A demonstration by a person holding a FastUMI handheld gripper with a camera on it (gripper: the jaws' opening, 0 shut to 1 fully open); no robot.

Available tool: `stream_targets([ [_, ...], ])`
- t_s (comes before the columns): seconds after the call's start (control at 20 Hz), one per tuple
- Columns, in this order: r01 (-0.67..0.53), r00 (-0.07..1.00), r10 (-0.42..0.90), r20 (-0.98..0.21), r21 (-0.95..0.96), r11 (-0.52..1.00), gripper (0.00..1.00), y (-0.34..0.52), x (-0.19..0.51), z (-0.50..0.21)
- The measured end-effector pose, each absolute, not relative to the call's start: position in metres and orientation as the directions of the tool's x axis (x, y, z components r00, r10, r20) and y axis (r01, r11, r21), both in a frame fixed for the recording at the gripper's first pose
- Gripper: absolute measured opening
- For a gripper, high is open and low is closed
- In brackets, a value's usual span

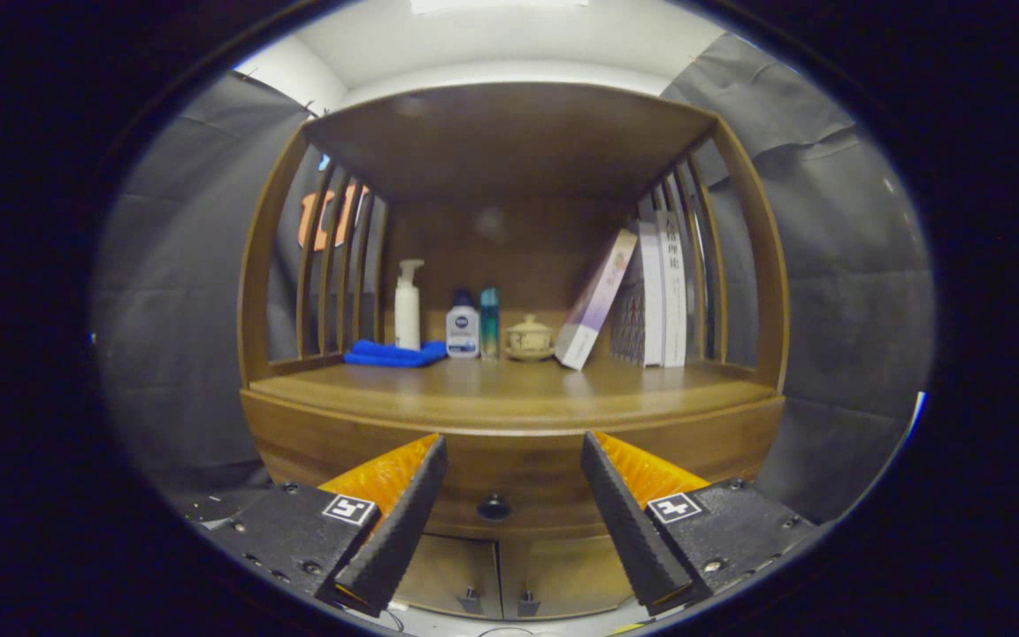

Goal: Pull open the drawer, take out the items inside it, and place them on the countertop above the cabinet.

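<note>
**Lined up on the drawer knob**

At the bottom of the frame, in the gripper view, we see the gripper (505,460) with its fingers spread wide and nothing between them but air. The knob (494,508) sits in the gap, low centre, beyond the fingertips and not touched. We judge this spread is deliberate: the fingers straddle the knob so they can close on it before pulling.

The drawer (509,478) is shut, its curved front running across the lower middle of the frame under the countertop (509,389). Its contents are hidden, so we cannot tell what waits inside.

Along the back of the countertop, mid-frame, stand a blue cloth (394,354) at left, a pump bottle (408,305), a small white bottle (463,329), a teal bottle (489,321) and a lidded cup (529,338). Right of centre a book (596,301) leans against upright books (662,296).

The front strip of the countertop is bare, so we expect room for the items there. Below the drawer, two cabinet doors (501,575) with small handles sit near the fingers; nothing blocks the way to the knob.
</note>
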State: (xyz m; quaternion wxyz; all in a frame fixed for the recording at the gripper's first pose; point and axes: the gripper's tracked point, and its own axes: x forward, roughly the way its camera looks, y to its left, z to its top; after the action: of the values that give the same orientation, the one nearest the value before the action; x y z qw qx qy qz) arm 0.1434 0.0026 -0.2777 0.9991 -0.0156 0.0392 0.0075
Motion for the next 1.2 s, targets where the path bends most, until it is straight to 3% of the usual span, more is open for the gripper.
stream_targets([
  [0.25, -0.025, 0.983, 0.028, -0.181, 0.017, 1.000, 0.84, 0.010, 0.167, -0.329],
  [0.5, -0.010, 0.976, 0.011, -0.216, 0.006, 1.000, 0.62, 0.013, 0.171, -0.342],
  [0.7, 0.020, 0.976, -0.018, -0.218, 0.005, 1.000, 0.34, 0.014, 0.171, -0.343],
  [1.2, 0.011, 0.972, -0.011, -0.237, -0.001, 1.000, 0.25, 0.013, 0.170, -0.346],
])
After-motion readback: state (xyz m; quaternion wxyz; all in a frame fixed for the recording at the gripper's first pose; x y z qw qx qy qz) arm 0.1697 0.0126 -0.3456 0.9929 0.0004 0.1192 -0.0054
